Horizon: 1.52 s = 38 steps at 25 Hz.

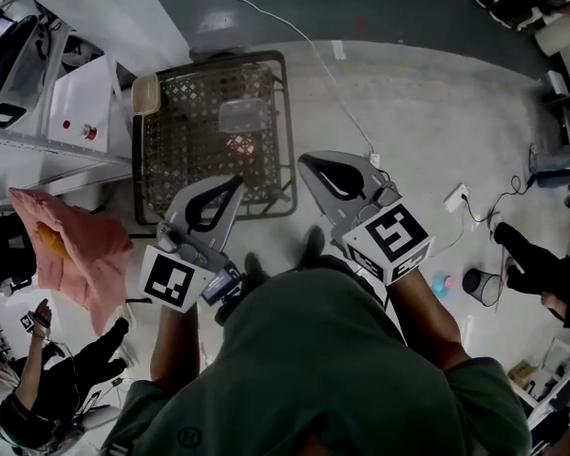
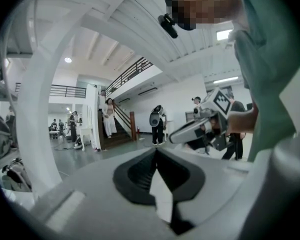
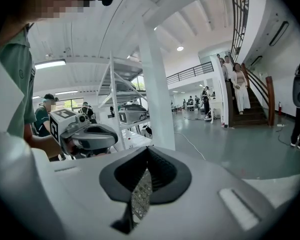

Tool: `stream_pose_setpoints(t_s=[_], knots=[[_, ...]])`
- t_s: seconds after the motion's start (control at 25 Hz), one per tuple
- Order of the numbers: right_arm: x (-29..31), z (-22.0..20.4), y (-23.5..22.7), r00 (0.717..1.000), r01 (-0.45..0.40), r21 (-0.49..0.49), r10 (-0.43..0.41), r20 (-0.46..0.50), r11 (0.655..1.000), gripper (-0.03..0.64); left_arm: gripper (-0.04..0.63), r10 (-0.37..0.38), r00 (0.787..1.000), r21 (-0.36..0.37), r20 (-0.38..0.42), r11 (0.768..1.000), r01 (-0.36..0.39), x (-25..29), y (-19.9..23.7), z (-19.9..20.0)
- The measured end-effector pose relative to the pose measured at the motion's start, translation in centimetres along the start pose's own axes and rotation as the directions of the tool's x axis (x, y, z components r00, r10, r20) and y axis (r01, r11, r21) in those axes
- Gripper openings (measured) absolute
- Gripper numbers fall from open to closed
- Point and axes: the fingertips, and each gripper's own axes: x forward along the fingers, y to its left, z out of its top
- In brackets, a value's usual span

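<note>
Hovering above the wire basket (image 1: pixel 185 141) on the floor: left tool (image 1: pixel 235 181) and right tool (image 1: pixel 305 161) both pinched shut, holding nothing. Basket looks stiff and lightish, so I'd grab the rim.

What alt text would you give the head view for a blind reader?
From above, a person in a green shirt holds the left gripper and right gripper, both shut and empty, near a dark mesh basket on the floor. A clear box lies in the basket; a pink cloth shows at left.
</note>
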Motion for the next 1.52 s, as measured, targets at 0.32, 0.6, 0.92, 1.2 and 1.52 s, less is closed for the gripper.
stream_pose_setpoints(t_s=[0.32, 0.6, 0.92, 1.2, 1.52], knots=[[-0.9, -2.0, -2.2, 0.998, 0.000, 0.061, 0.003, -0.061, 0.998, 0.006, 0.003, -0.018, 0.999, 0.051, -0.041, 0.998, 0.020, 3.6, -0.9, -0.3], [1.4, -2.7, -1.3, 0.997, -0.018, 0.088, 0.025, -0.073, 0.996, 0.006, 0.003, -0.041, 0.998, 0.170, -0.050, 0.984, 0.049, 2.0, -0.7, -0.5], [7.1, 1.3, 4.8, 0.999, 0.039, 0.058, -0.038, -0.022, 0.998, 0.006, 0.003, -0.083, 0.996, 0.074, -0.035, 0.994, 0.085, -4.7, 5.7, -3.6], [9.9, 2.0, 6.3, 0.994, 0.107, 0.071, -0.106, -0.017, 0.992, 0.006, 0.003, -0.117, 0.993, 0.079, 0.009, 0.990, 0.116, -7.2, 9.0, -3.0], [12.0, 3.3, 8.3, 0.992, 0.128, 0.054, -0.129, 0.013, 0.990, 0.006, 0.003, -0.136, 0.991, 0.063, 0.018, 0.989, 0.134, -9.6, 10.8, -3.2]])
